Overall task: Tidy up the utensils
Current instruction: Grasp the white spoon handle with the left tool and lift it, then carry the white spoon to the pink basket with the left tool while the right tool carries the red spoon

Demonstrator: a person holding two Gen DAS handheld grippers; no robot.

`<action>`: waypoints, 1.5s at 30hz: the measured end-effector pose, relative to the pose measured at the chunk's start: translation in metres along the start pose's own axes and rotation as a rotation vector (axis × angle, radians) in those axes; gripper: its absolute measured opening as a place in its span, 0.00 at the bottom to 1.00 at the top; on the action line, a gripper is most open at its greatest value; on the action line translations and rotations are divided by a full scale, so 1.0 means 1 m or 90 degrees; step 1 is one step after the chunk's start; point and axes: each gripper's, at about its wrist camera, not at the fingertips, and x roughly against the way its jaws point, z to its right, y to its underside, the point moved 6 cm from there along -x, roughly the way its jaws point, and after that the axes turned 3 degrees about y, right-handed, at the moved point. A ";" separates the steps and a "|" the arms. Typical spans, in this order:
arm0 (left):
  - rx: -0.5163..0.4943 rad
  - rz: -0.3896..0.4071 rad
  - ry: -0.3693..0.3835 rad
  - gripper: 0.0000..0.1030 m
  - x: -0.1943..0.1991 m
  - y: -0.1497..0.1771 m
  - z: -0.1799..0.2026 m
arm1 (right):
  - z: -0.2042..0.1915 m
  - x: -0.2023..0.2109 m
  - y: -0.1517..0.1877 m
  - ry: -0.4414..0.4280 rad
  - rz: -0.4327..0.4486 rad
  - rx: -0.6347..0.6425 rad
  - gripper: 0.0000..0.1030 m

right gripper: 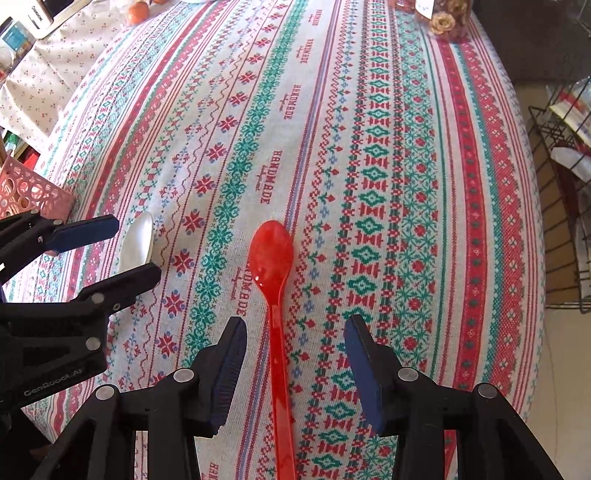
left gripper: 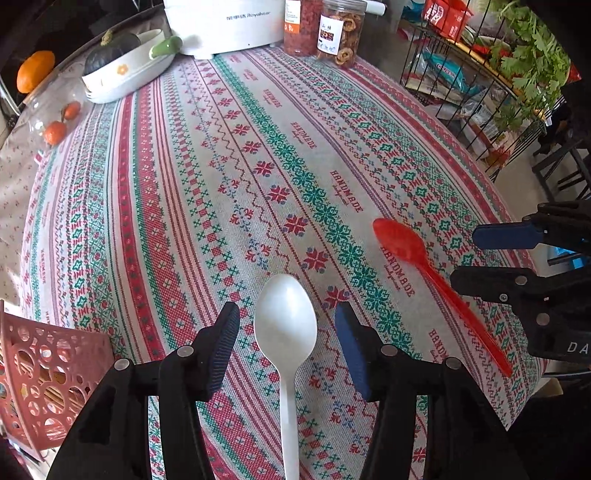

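Observation:
A white plastic spoon (left gripper: 285, 325) lies on the patterned tablecloth (left gripper: 207, 184), bowl pointing away. My left gripper (left gripper: 287, 347) is open, its fingers on either side of the spoon, not touching it. A red plastic spoon (right gripper: 272, 266) lies on the cloth to the right; it also shows in the left wrist view (left gripper: 402, 245). My right gripper (right gripper: 295, 369) is open, its fingers astride the red spoon's handle. The left gripper (right gripper: 110, 247) shows at the left of the right wrist view, over the white spoon (right gripper: 138, 240). The right gripper (left gripper: 491, 258) shows at the right of the left wrist view.
A pink perforated basket (left gripper: 44, 373) stands at the near left; it shows too in the right wrist view (right gripper: 29, 192). At the far end stand a white appliance (left gripper: 225, 22), two jars (left gripper: 340, 33), a white dish (left gripper: 125, 70) and oranges (left gripper: 55, 131). A wire rack (left gripper: 476, 92) stands beyond the table's right edge.

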 end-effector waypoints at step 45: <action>0.030 0.332 0.032 0.35 0.214 0.068 -0.029 | -0.094 0.066 -0.008 0.067 0.200 0.078 0.27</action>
